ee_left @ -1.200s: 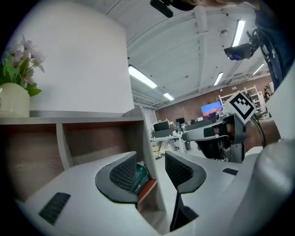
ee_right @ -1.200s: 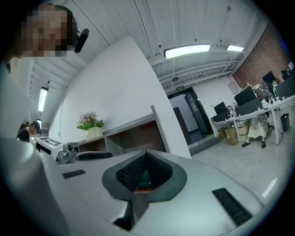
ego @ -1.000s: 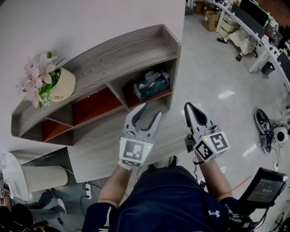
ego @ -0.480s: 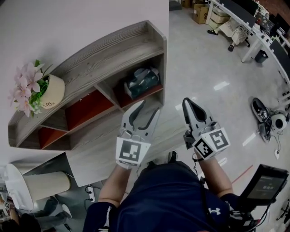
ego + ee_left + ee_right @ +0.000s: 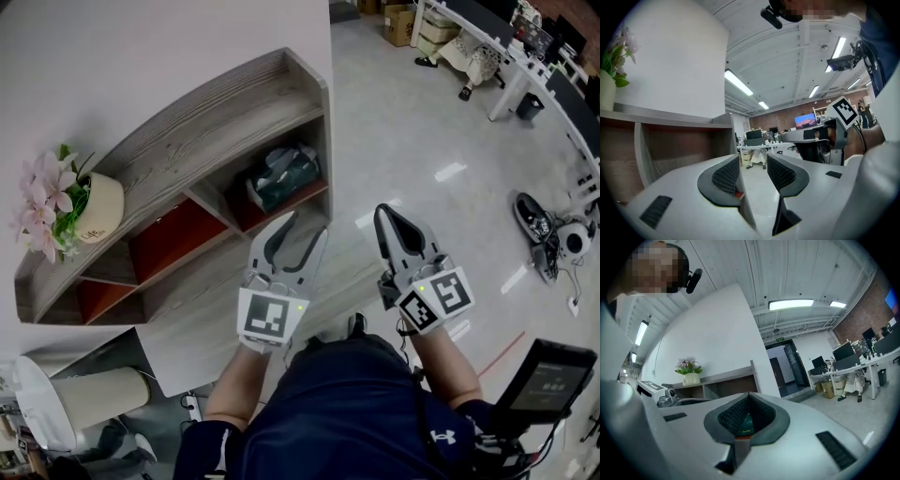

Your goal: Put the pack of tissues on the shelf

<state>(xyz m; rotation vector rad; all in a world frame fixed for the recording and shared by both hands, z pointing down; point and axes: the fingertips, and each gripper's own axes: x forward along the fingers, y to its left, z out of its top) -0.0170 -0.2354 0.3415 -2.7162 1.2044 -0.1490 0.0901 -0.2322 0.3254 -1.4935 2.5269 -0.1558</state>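
Note:
The dark green pack of tissues (image 5: 281, 175) lies in the right-hand compartment of the grey wooden shelf (image 5: 187, 141) against the wall. My left gripper (image 5: 309, 222) hangs in front of that compartment, clear of the pack; its jaws are closing with nothing between them. In the left gripper view the gap at the left gripper (image 5: 753, 159) shows only floor. My right gripper (image 5: 382, 210) is held beside it over the floor, fingertips together and empty. In the right gripper view the shelf (image 5: 726, 380) stands beyond the shut right gripper (image 5: 749, 394).
A cream pot with pink flowers (image 5: 84, 211) stands on the shelf's top at the left. A white bin (image 5: 84, 398) sits below the shelf. Shoes (image 5: 539, 244) lie on the shiny floor at right. Desks and cardboard boxes (image 5: 403, 23) line the far side.
The shelf and the tissue pack have drifted left in the head view. Both grippers keep their places before the body. The left jaws look slightly narrower.

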